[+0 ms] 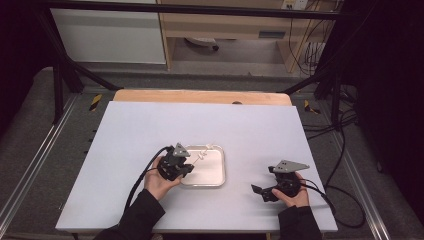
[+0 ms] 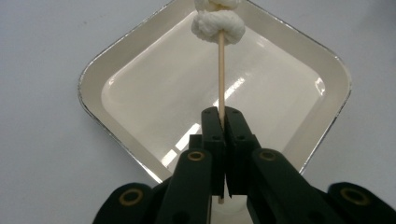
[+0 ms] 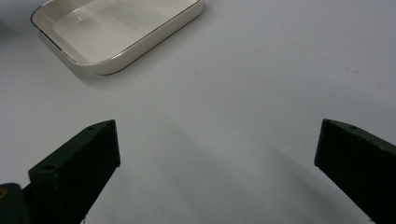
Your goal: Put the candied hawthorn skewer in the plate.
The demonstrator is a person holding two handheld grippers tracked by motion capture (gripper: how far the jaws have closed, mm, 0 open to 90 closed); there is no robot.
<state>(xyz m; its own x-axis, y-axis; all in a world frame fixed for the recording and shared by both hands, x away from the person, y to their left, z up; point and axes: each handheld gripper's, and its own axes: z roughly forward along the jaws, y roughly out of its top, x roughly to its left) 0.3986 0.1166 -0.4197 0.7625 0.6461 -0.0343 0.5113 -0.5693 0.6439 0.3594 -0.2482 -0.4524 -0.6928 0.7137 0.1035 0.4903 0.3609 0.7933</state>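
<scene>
One white tray (image 2: 140, 88) sits on the table just past the left gripper (image 2: 223, 119) fingertips; nothing lies on its floor. Left fingers pinch a thin wooden skewer (image 2: 221, 74), which runs straight out from the tips over the tray, with white marshmallow lumps (image 2: 218, 25) at its far end. Right gripper (image 3: 217, 154) fingers are spread wide over bare white table (image 3: 243, 84), well apart from the tray. Dark floor and cables lie beyond the table. No readable writing.
</scene>
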